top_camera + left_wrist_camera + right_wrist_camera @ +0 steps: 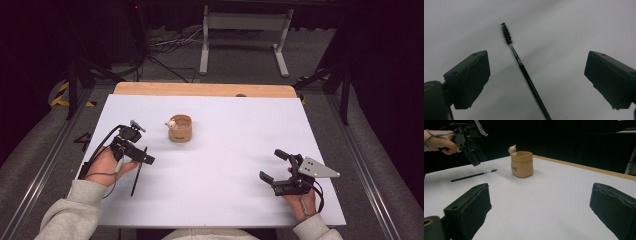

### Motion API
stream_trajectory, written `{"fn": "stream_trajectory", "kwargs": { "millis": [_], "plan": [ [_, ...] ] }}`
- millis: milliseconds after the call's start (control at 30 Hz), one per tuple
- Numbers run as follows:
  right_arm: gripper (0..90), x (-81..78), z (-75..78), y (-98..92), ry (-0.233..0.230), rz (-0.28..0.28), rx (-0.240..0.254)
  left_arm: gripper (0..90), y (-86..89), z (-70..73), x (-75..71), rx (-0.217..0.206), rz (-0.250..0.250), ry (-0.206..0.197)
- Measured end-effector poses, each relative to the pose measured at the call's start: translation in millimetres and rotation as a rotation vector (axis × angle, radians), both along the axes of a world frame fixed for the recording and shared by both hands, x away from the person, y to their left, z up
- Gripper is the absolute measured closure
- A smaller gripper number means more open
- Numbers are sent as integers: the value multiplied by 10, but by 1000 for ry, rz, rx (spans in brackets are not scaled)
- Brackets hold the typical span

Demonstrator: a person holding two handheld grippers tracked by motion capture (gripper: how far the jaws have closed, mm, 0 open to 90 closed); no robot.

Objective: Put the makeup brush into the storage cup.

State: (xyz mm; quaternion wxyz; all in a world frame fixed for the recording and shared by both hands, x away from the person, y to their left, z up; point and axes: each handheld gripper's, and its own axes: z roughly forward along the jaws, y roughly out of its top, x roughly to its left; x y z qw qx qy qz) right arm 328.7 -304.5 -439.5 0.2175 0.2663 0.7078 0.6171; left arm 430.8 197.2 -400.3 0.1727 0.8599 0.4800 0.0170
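A thin black brush [136,180] with a bristled tip lies flat on the white table [225,150] at the left. My left gripper [144,146] hovers just over it, open. In the left gripper view the brush [524,72] runs up between the wide-apart jaws of the left gripper [537,58], touching neither. A tan cup [180,129] with a small bear figure [171,123] on its rim stands upright behind the brush. My right gripper [272,165] rests at the right front, open and empty. From the right gripper view, I see the right gripper [540,192], the cup [522,165], the brush [472,176] and the left gripper [475,157].
A wooden strip [205,89] edges the table's far side. Beyond it stand a white metal frame [245,30] and cables on the grey floor. Metal rails run along both sides of the table. White surface lies open between the cup and the right gripper.
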Motion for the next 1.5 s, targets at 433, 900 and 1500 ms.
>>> {"fn": "stream_trajectory", "kwargs": {
  "millis": [433, 900, 1500],
  "plan": [
    [38, 4, -2, -5, 5, -1, 4, 162, 11, -122, 31, 21, -1, 60],
    [41, 7, -4, -3, 6, -3, -3, 366, -5, -186, 10, 62, -40, 80],
    [57, 13, -10, 1, 11, -1, -14, 578, -51, -252, -25, 134, -81, 76]
  ]
}}
